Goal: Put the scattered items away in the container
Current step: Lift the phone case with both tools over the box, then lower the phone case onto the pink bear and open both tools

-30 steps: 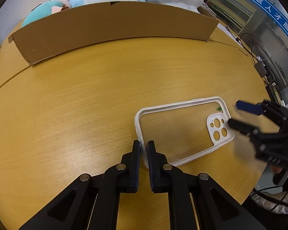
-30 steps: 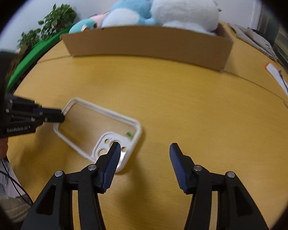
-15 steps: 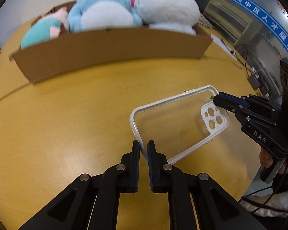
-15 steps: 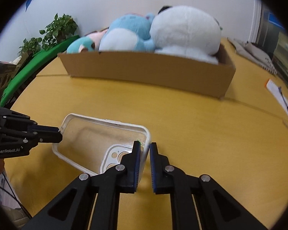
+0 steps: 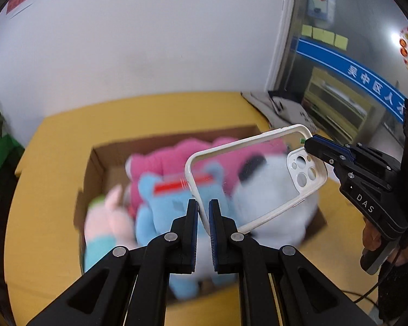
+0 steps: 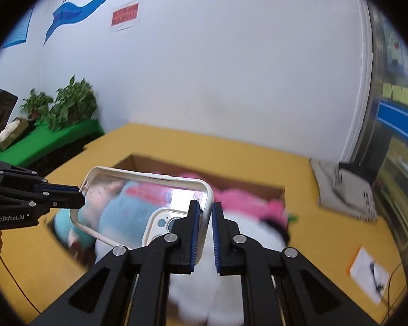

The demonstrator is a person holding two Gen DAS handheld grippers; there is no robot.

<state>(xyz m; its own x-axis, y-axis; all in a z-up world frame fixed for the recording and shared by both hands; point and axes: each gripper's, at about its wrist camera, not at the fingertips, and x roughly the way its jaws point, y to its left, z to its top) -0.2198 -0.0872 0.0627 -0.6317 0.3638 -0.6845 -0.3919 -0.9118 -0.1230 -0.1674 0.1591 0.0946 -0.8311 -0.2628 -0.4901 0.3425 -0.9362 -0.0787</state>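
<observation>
A clear phone case with a white rim hangs in the air over the open cardboard box. My left gripper is shut on the case's near edge. My right gripper is shut on the opposite end, by the camera cutout, and shows at the right in the left wrist view. The case also shows in the right wrist view, with the left gripper at its far end. The box holds blue, pink and white plush toys, blurred by motion.
The box stands on a yellow-wood table near a white wall. Papers and a small white box lie at the table's right side, and a paper slip nearer. Green plants stand at the left.
Both grippers have lifted the phone case off the table and carried it forward over the box. The view now looks down into the box at the plush toys.
</observation>
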